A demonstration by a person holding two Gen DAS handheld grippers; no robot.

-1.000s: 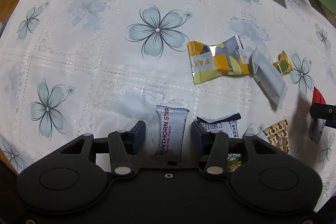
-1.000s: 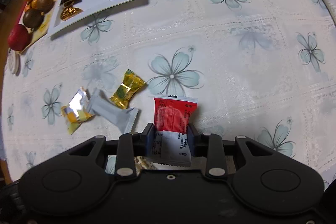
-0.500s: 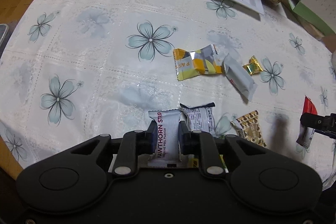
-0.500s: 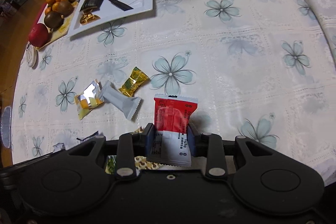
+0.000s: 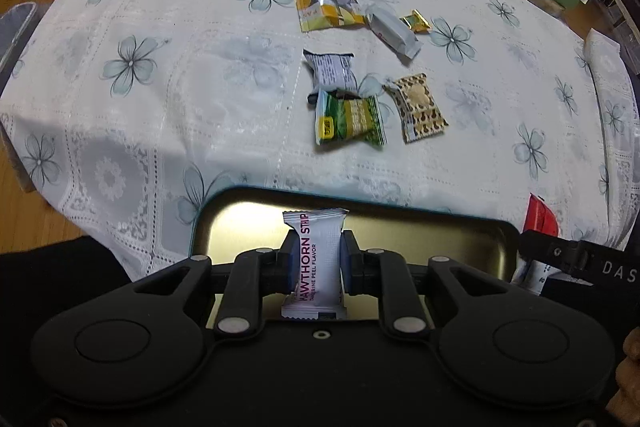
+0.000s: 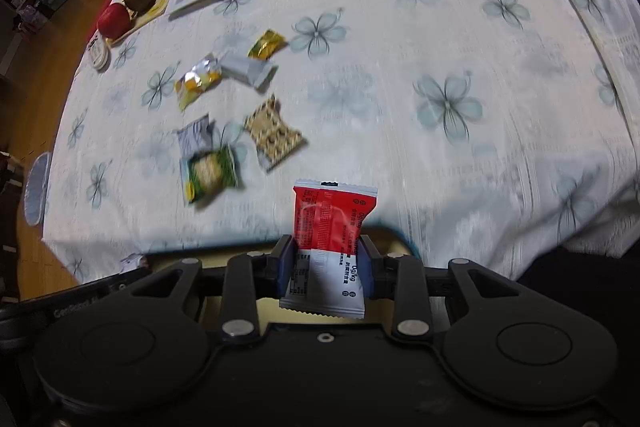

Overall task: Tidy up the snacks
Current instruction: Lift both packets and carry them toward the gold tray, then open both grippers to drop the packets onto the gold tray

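My left gripper (image 5: 314, 259) was all matte black: two round housings with circular recesses, angled link arms pinned by silver rivets, blue pads lining the fingers (image 5: 289, 261), and a small screw at centre. My right gripper (image 6: 327, 267) matched it, black body, silver rivets, blue pads. From the left wrist camera its side showed white letters "DAS"; from the right wrist camera the left one carried faint grey lettering.
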